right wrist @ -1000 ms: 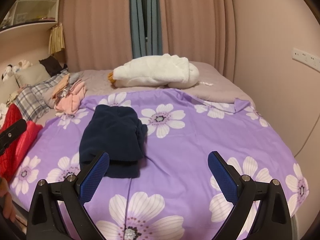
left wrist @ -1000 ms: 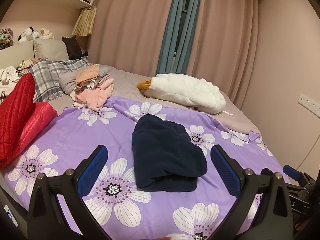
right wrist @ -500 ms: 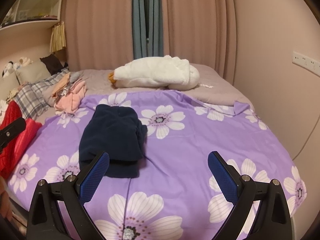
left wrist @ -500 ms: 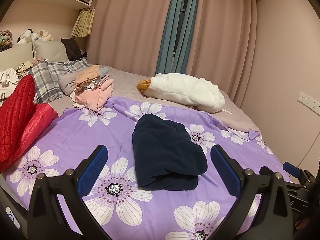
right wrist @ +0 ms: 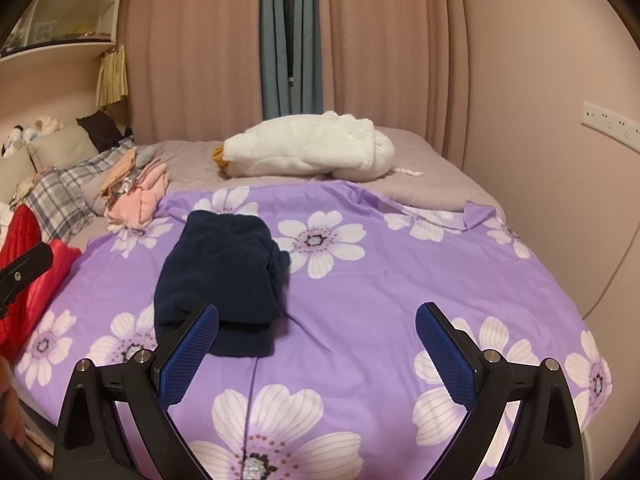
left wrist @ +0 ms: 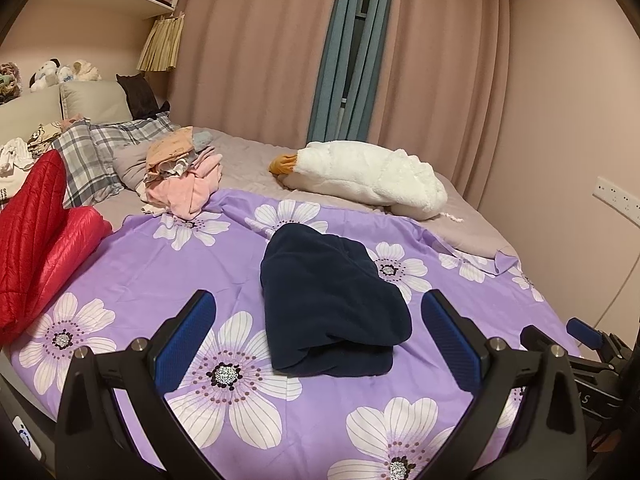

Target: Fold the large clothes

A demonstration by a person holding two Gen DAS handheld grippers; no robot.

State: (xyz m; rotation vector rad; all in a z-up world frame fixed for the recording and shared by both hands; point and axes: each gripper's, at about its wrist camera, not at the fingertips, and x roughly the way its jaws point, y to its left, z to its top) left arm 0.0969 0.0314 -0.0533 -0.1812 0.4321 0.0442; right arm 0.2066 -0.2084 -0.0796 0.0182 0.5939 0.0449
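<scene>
1. Navy garment (left wrist: 328, 300), folded into a soft bundle, lies on the purple floral sheet (left wrist: 168, 264) of the bed, touching neither gripper.
2. Readable writing: only a faint "S" on the right gripper's body at the 4 o'clock edge of the left wrist view; too little to name a brand.
3. Left wrist view alone shows the red quilted jacket (left wrist: 36, 236) in full at 9 o'clock; right wrist view alone shows a hand's edge at 8 o'clock.
4. Left gripper (left wrist: 318, 334) fingers are spread wide and empty, the garment centred between them, toward 12 o'clock.
5. Right gripper (right wrist: 316, 344) fingers are likewise released; the garment sits at 10 o'clock, behind the left finger (right wrist: 188, 356).
</scene>
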